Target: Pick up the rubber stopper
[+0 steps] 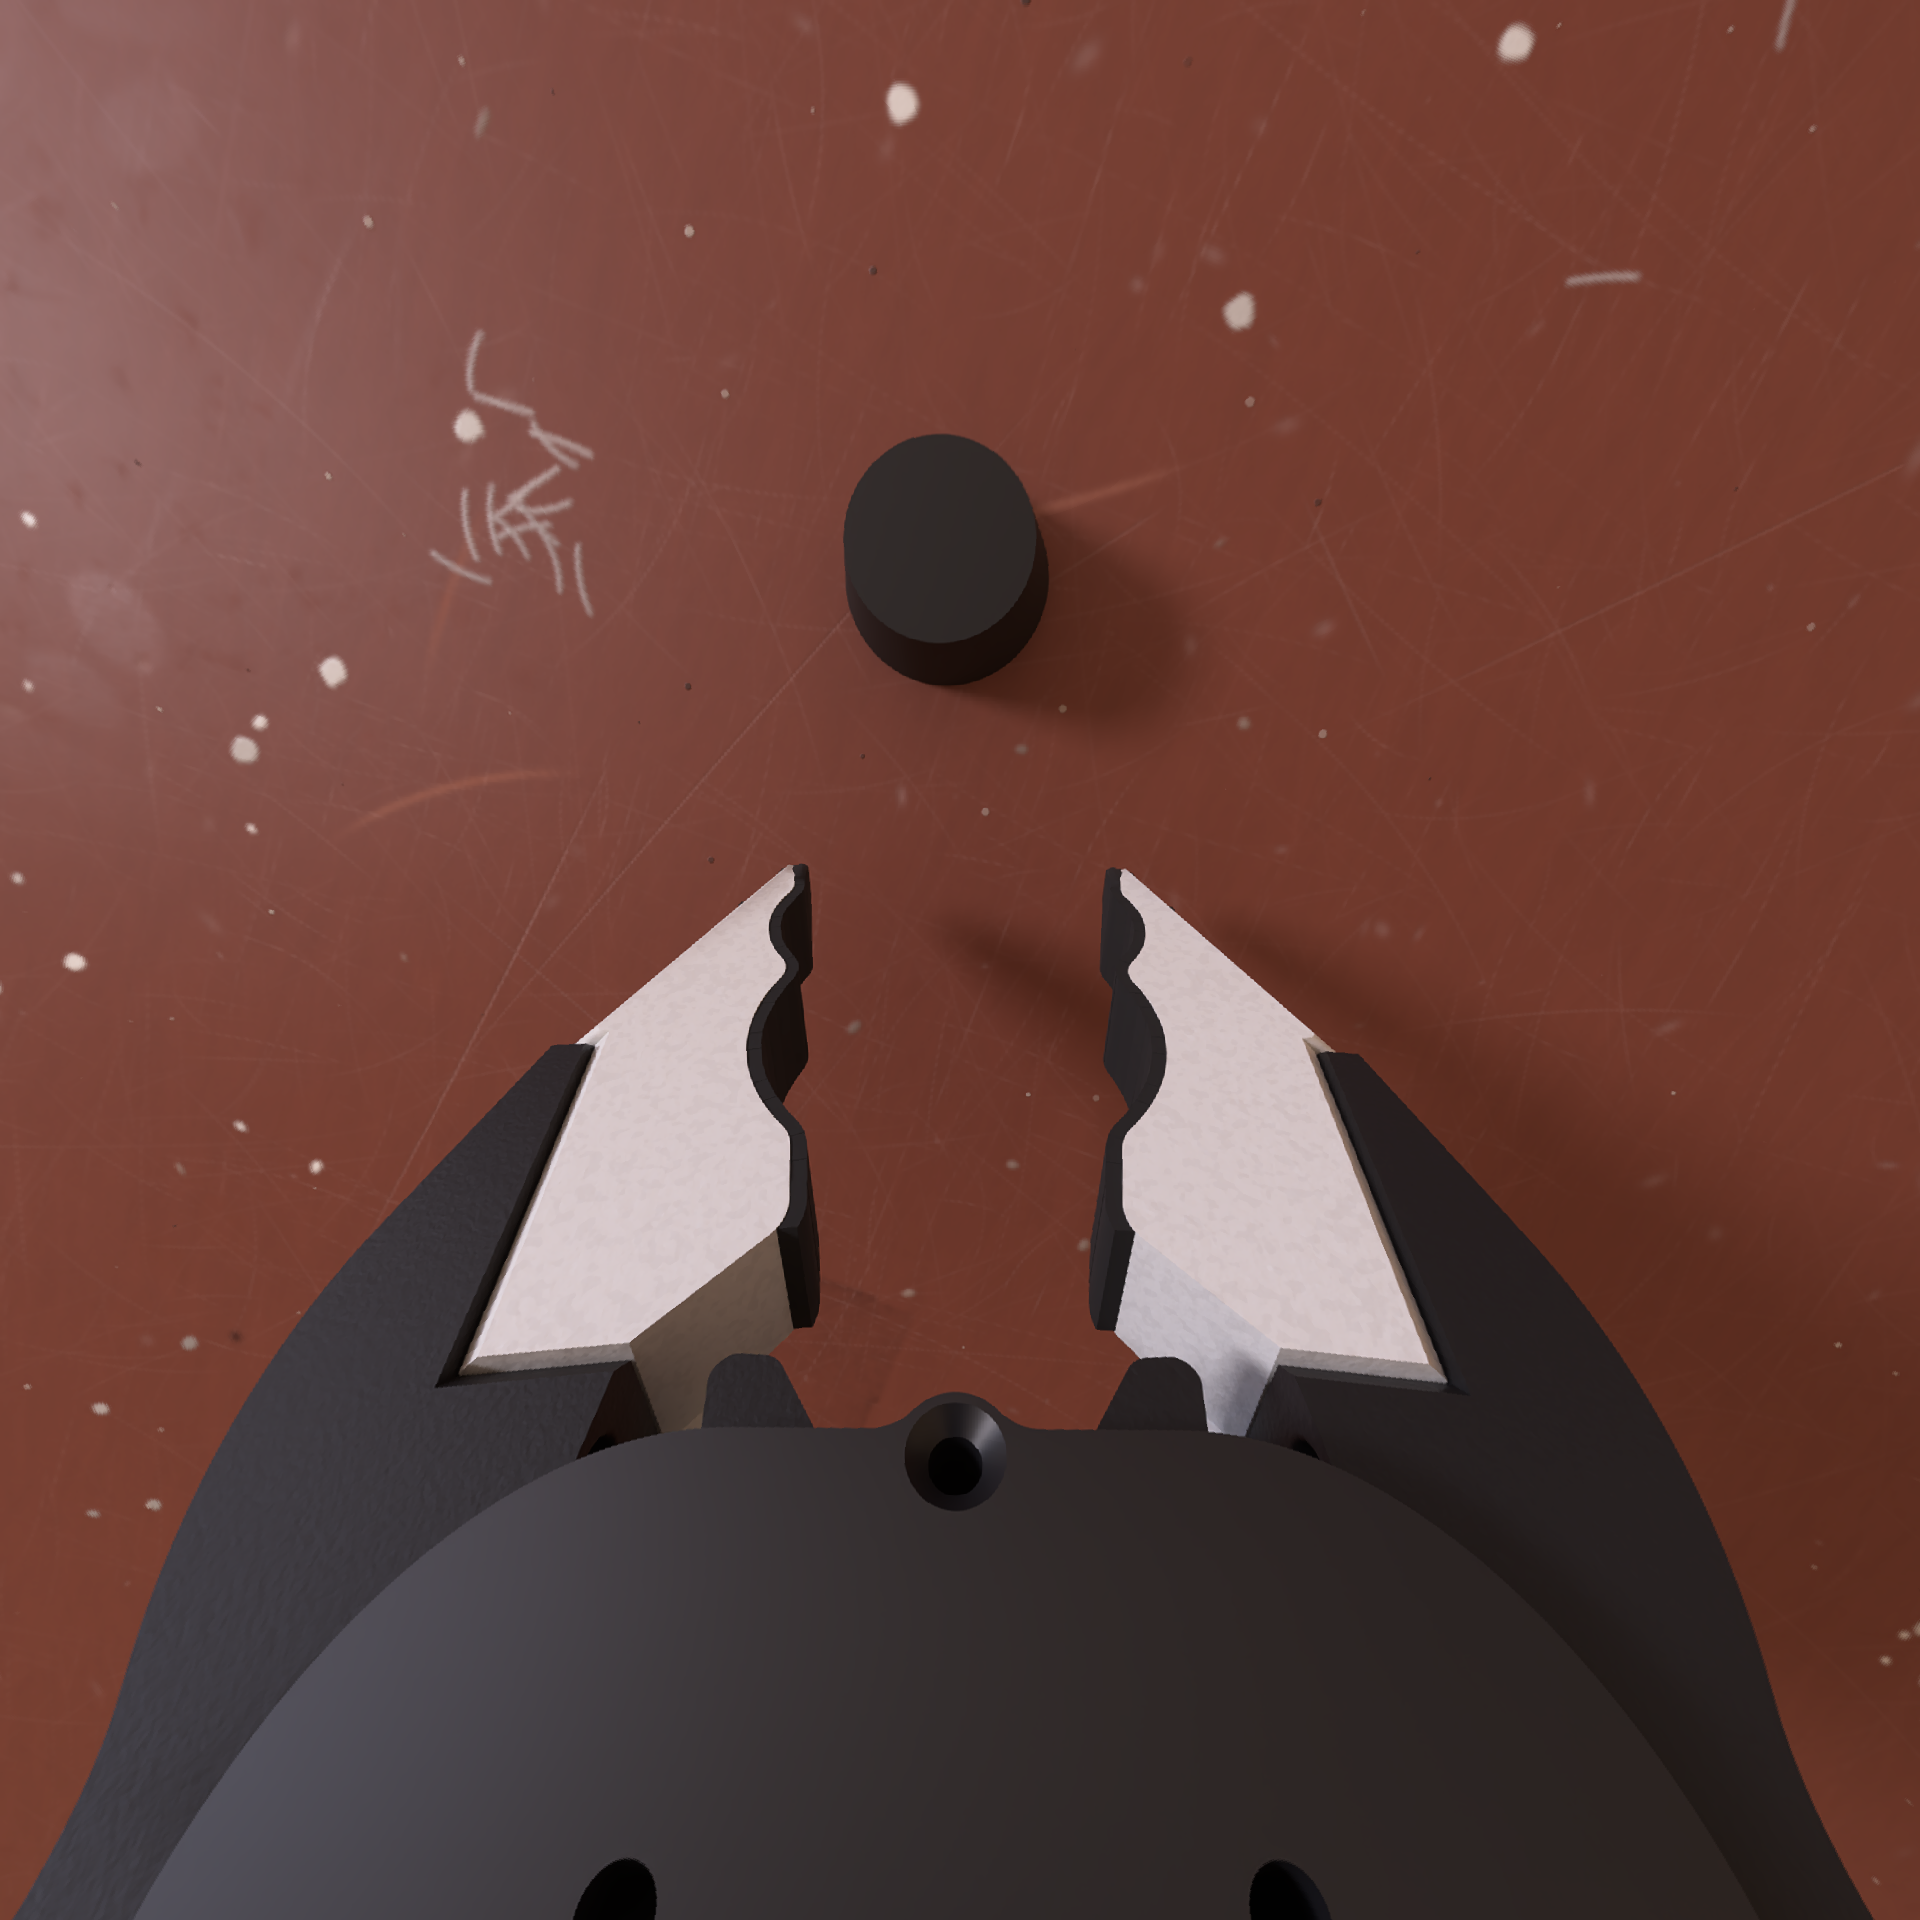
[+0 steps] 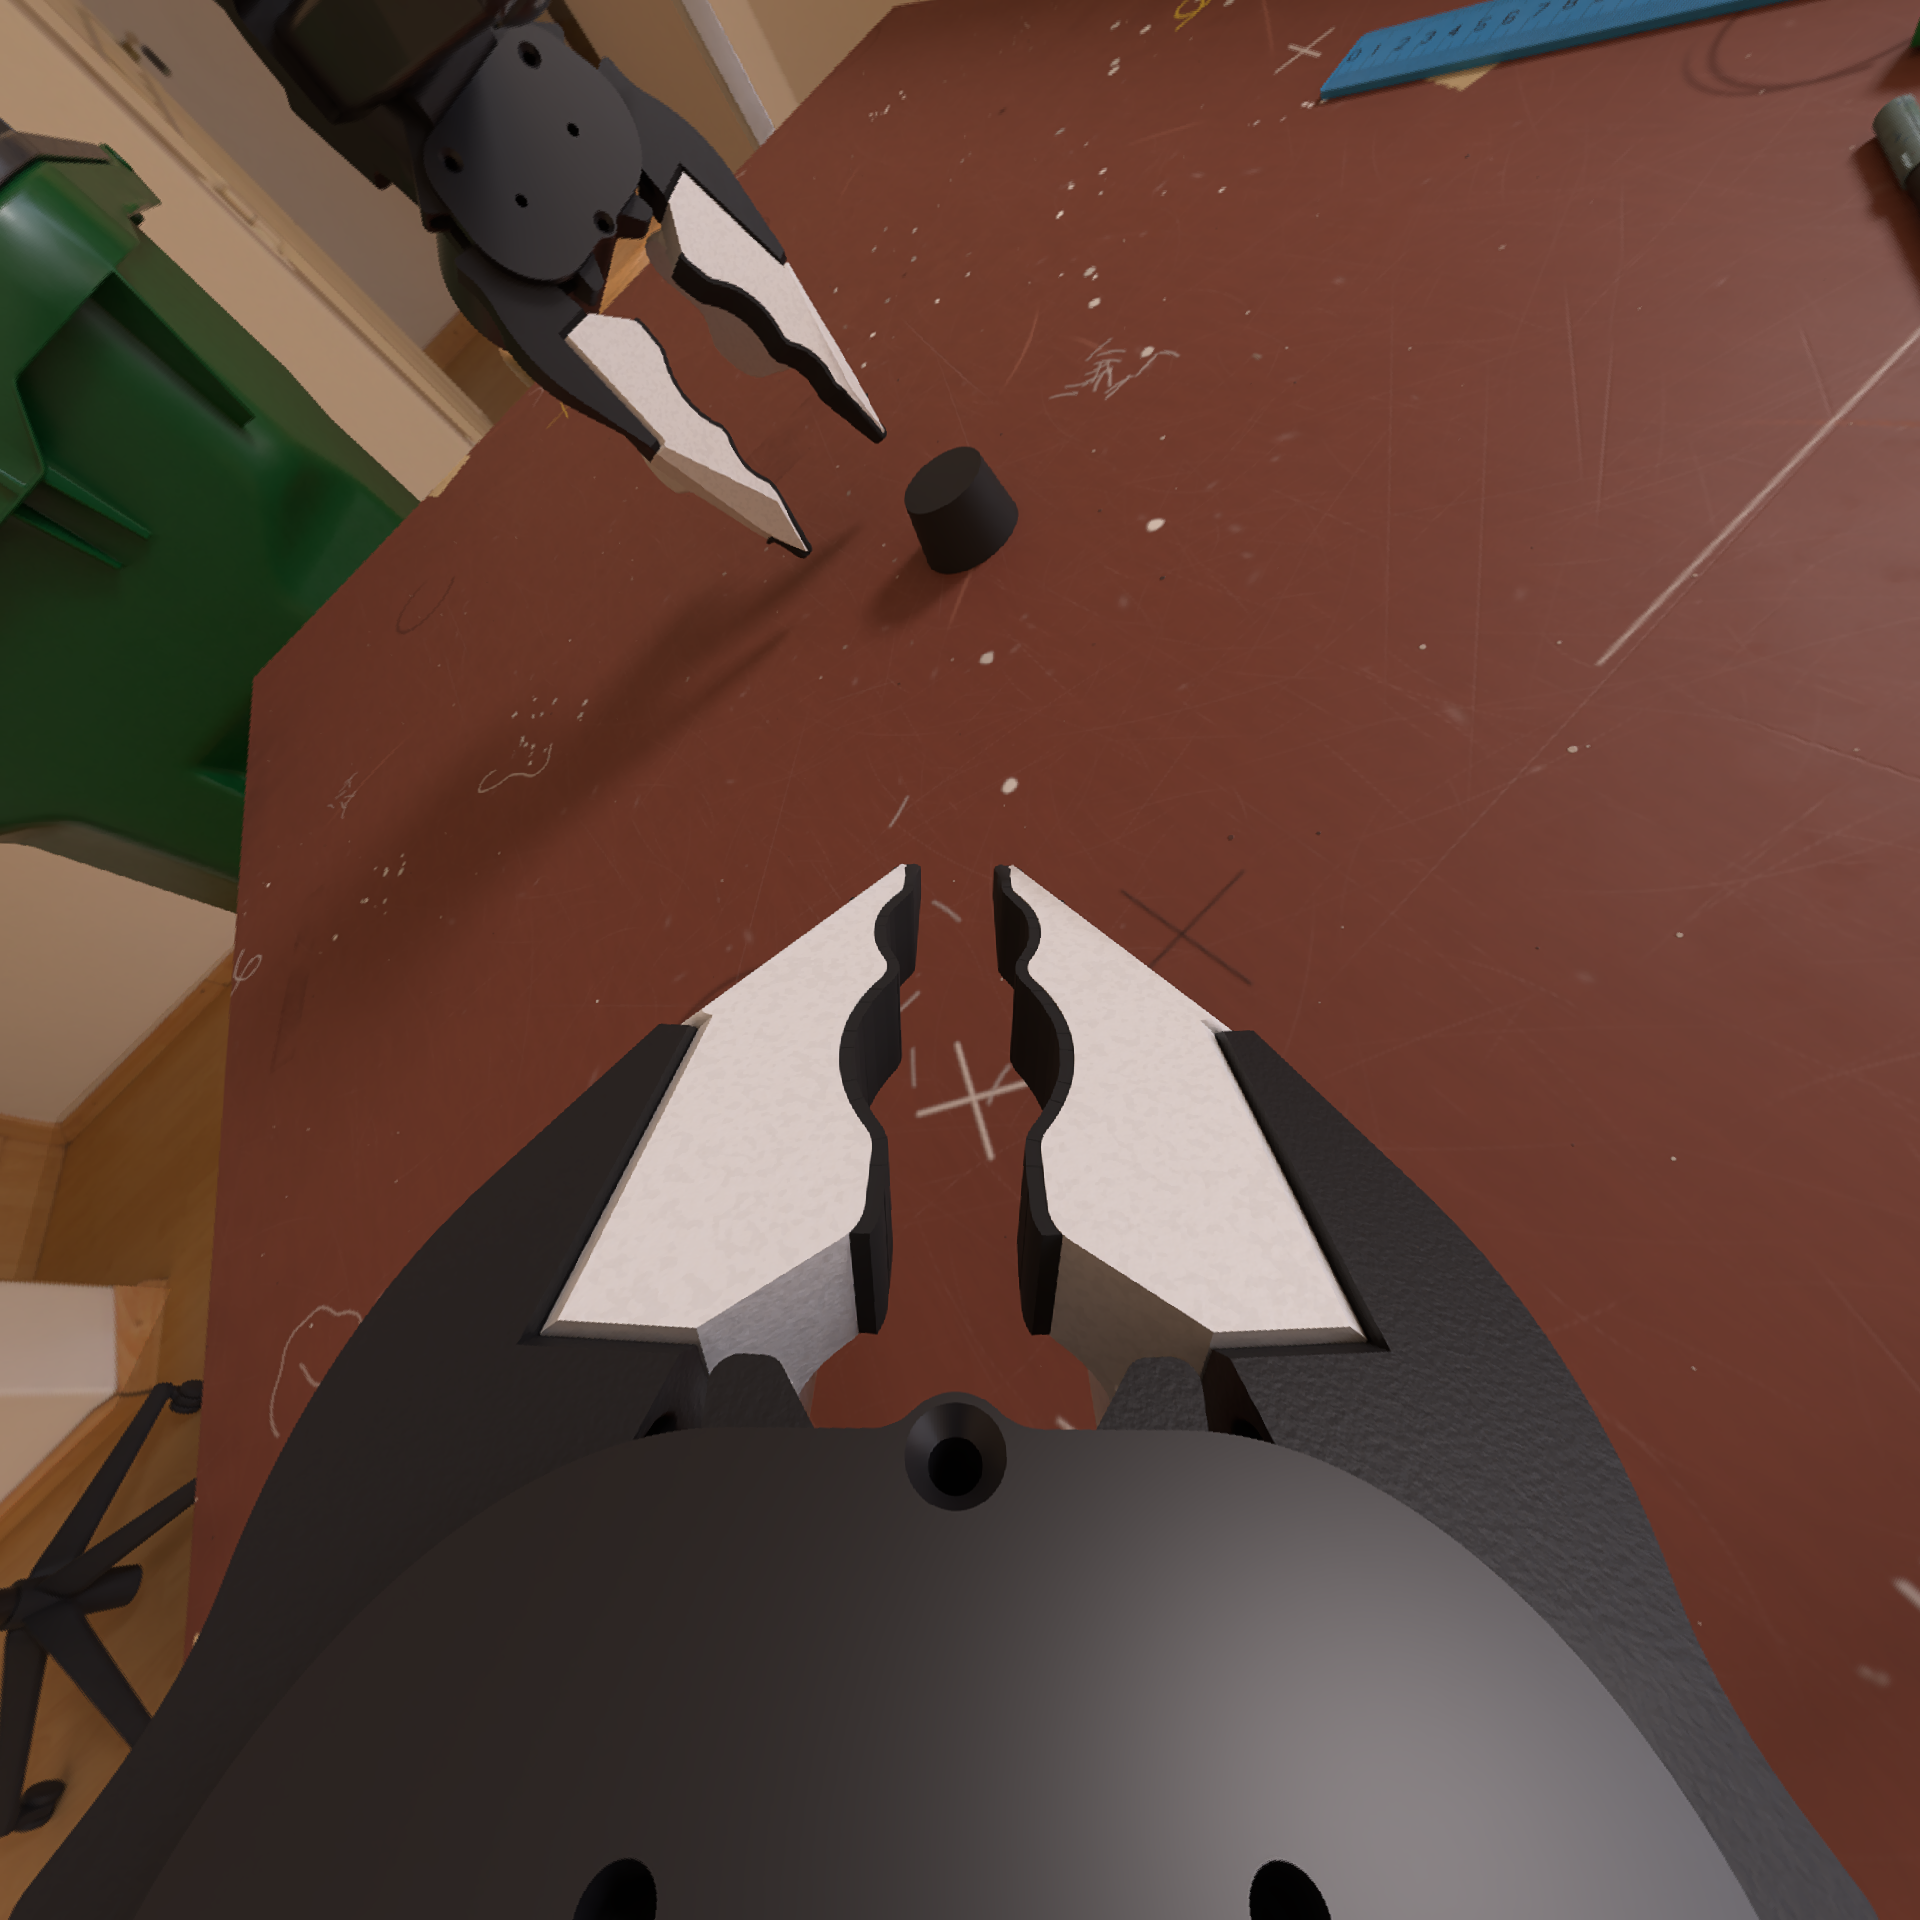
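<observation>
Rubber stopper [image 1: 940,556], matte black tapered plug, beyond spread left claw [image 1: 956,883]; right claw [image 2: 956,883] narrowly parted.

rubber stopper [image 1: 940,556]: black, short tapered plug, standing upright on its narrow end, wide flat face up, on the scratched reddish-brown table [image 1: 1455,727], clear of everything, untouched

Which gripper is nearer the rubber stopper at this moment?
Left. The left gripper hangs open just short of the rubber stopper, which stands on the table ahead of its fingertips, untouched. The right gripper is much farther back, jaws narrowly apart, holding nothing.
</observation>
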Tool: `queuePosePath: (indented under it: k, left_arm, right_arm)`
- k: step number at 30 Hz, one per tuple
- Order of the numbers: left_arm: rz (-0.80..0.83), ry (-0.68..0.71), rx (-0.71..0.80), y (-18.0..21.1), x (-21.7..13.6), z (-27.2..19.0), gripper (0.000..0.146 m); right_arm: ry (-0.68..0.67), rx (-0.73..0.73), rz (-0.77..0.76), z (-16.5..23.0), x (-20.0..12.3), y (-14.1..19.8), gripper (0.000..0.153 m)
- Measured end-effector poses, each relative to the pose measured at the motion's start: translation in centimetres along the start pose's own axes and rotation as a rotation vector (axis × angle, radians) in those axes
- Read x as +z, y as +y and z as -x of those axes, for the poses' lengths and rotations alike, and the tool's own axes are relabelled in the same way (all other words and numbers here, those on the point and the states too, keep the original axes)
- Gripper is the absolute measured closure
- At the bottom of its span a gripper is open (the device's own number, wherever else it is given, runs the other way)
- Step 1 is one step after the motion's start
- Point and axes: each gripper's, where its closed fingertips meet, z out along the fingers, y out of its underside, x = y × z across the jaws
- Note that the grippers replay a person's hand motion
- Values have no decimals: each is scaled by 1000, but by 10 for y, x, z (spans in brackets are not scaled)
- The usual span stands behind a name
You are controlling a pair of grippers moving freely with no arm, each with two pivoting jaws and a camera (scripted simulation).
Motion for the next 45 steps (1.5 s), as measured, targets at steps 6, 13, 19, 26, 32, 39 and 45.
queuePosePath:
  k: [6,13,19,26,32,39,45]
  left_arm:
    - [-57,-14,11,-2,-8,0,95]
    - [-29,-69,-74,10,-13,9,84]
    - [-8,-119,-196,24,-14,14,81]
    - [-81,-51,-54,-38,-14,5,89]
    - [33,52,-25,-47,25,5,85]
    - [17,62,1,-48,31,1,108]
    - [-40,8,46,-50,30,0,108]
  right_arm:
    - [1,-2,-23,0,-3,-2,140]
    - [0,1,-37,-1,-6,-2,141]
    - [-4,-3,-49,0,-7,-4,141]
    - [-7,-12,-53,3,-7,-8,142]
    - [-1,-27,-63,6,-11,-12,142]
    - [9,-36,-84,5,-19,-16,143]
    - [11,-60,-85,9,-20,-23,143]
